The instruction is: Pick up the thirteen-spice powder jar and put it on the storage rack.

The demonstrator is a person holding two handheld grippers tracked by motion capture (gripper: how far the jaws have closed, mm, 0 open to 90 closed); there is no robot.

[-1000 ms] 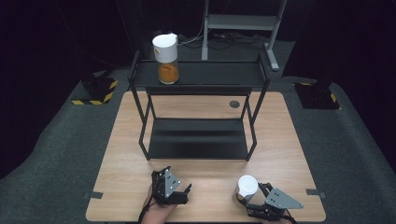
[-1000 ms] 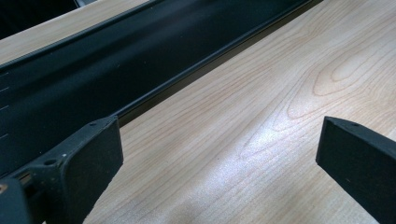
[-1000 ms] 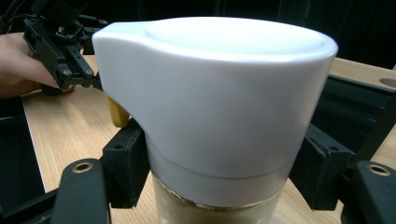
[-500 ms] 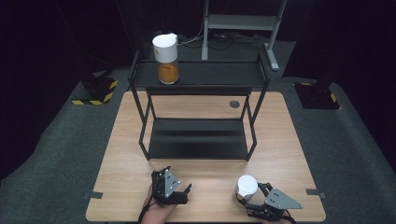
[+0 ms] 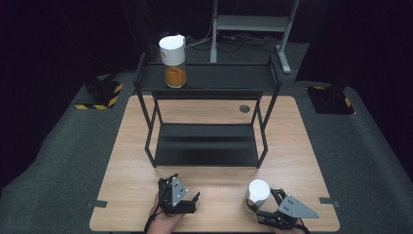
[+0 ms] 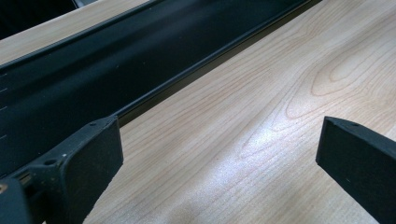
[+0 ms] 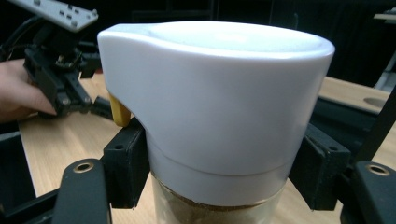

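Note:
A glass jar with a white lid stands on the wooden table near its front right. My right gripper is shut on this jar, its black pads pressing both sides just below the lid; brown contents show under the lid. My left gripper rests at the front left of the table, held by a hand, its jaws open over bare wood with nothing between them. A second white-lidded jar with orange contents stands on the top left of the black shelf rack.
The black two-level rack has a low shelf across the middle of the table; its front edge runs close ahead of my left gripper. A small round grommet sits at the table's back right. Dark floor surrounds the table.

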